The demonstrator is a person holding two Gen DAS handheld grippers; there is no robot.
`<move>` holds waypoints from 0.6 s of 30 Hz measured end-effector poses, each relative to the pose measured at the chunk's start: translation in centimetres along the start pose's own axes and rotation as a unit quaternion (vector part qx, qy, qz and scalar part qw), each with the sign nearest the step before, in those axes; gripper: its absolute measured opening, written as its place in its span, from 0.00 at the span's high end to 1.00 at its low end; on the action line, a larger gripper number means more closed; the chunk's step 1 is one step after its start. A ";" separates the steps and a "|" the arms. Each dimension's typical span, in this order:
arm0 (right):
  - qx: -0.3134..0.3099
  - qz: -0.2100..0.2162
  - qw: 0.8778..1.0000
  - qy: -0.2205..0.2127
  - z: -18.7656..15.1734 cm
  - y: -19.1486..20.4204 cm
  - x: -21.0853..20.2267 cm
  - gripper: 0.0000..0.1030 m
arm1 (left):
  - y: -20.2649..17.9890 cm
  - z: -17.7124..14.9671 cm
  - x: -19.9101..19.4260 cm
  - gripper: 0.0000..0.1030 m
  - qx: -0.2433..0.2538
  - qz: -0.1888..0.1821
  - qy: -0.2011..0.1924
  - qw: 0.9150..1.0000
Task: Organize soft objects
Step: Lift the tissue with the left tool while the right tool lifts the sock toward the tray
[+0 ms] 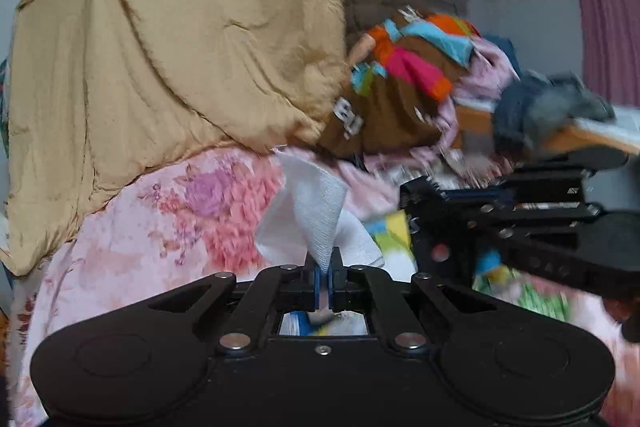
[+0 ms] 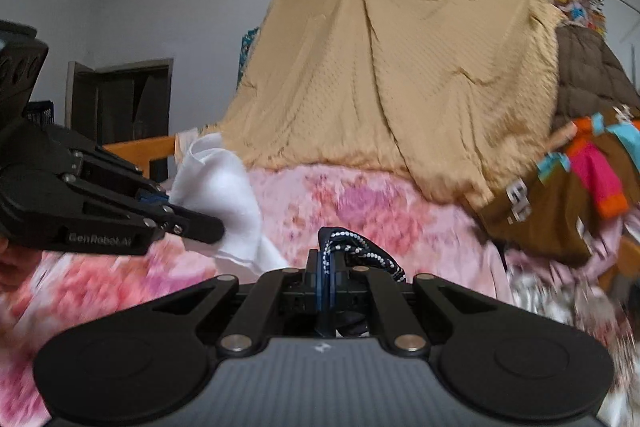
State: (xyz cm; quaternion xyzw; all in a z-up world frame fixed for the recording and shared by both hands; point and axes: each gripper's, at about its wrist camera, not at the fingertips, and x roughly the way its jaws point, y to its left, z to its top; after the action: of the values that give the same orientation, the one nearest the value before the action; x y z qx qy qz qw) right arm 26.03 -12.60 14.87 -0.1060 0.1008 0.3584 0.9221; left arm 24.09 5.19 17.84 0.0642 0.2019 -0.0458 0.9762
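In the left wrist view, the left tool (image 1: 325, 267) is seen nearest the lens, its jaws pressed together on a corner of a white cloth (image 1: 316, 211), which fans up and ahead of the tips above a pink floral bed (image 1: 132, 239). The right tool (image 1: 416, 203) is seen entering from the right, just beside the cloth, with a colourful item below it too blurred to name. Behind, a tan blanket (image 1: 160, 47) is hung up, and a heap of clothes (image 1: 400, 83) is piled to the right. In the right wrist view, the right tool (image 2: 326, 259) is seen closest, its jaws pinched on a dark, white-dotted fabric (image 2: 360, 247) that bunches at the tips and trails off to the right. The left tool (image 2: 196, 225) is shown at the left, with the cloth (image 2: 216, 187) held at its tips and draped toward the bed (image 2: 360, 203). The blanket (image 2: 400, 67) and clothes (image 2: 560, 195) are seen beyond. Two separate items are judged to be held, one per tool, both lifted clear of the bed; the clothes heap lies ahead and to the right, nearer the right tool, so that side is likely to be reached first.
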 end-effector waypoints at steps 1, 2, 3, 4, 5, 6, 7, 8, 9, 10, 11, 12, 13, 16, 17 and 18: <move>0.000 0.002 1.000 -0.002 0.6 -0.5 1.2 0.96 | 0.5 0.5 1.1 0.97 -0.012 0.002 0.000 1.000; 0.002 0.004 1.000 -0.003 1.2 -1.2 2.5 0.96 | 0.8 0.9 2.2 0.97 -0.018 0.006 0.001 1.000; 0.003 0.005 1.000 -0.004 1.6 -1.8 3.8 0.96 | 1.2 1.2 3.5 0.97 -0.020 0.012 0.002 1.000; 0.004 0.007 1.000 -0.004 1.8 -2.6 4.9 0.96 | 1.5 1.3 4.6 0.97 -0.020 0.016 0.003 1.000; 0.007 0.007 1.000 -0.003 1.9 -3.4 6.0 0.96 | 1.8 1.3 5.8 0.97 -0.022 0.020 0.008 1.000; 0.011 0.006 1.000 0.000 2.0 -4.2 7.1 0.96 | 2.1 1.3 7.2 0.97 -0.025 0.023 0.017 0.999; 0.016 0.003 1.000 0.006 1.9 -5.0 8.3 0.96 | 2.5 1.1 8.3 0.97 -0.030 0.024 0.024 0.999; 0.019 -0.001 1.000 0.013 1.6 -5.7 9.3 0.96 | 2.8 1.0 9.6 0.97 -0.035 0.024 0.033 0.999; 0.021 -0.006 1.000 0.022 1.4 -6.4 10.4 0.96 | 3.1 0.8 10.5 0.97 -0.037 0.023 0.039 0.998; 0.020 -0.011 0.999 0.032 1.1 -7.0 11.4 0.96 | 3.3 0.5 11.5 0.97 -0.039 0.021 0.044 0.998; 0.018 -0.017 0.999 0.041 0.8 -7.5 12.5 0.96 | 3.6 0.1 12.6 0.97 -0.041 0.018 0.047 0.998; 0.018 -0.023 0.998 0.051 0.4 -8.0 13.5 0.96 | 3.7 -0.2 13.5 0.97 -0.043 0.014 0.048 0.998; 0.020 -0.027 0.998 0.062 0.1 -8.5 14.3 0.96 | 3.8 -0.5 14.1 0.97 -0.047 0.010 0.047 0.998; 0.033 -0.038 0.995 0.091 -1.3 -9.3 16.4 0.96 | 4.1 -1.8 16.3 0.97 -0.064 -0.019 0.043 0.997; 0.036 -0.041 0.994 0.099 -1.7 -9.4 16.9 0.96 | 4.1 -2.3 17.0 0.97 -0.069 -0.028 0.044 0.996; 0.037 -0.043 0.993 0.107 -2.2 -9.5 17.3 0.96 | 4.0 -2.8 17.7 0.97 -0.076 -0.037 0.047 0.995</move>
State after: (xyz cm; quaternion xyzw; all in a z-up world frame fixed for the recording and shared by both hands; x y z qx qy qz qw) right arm 44.74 -9.00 9.41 -0.1143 0.2075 0.3007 0.9239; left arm 39.63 8.40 8.61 -0.0154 0.2525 -0.0635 0.9654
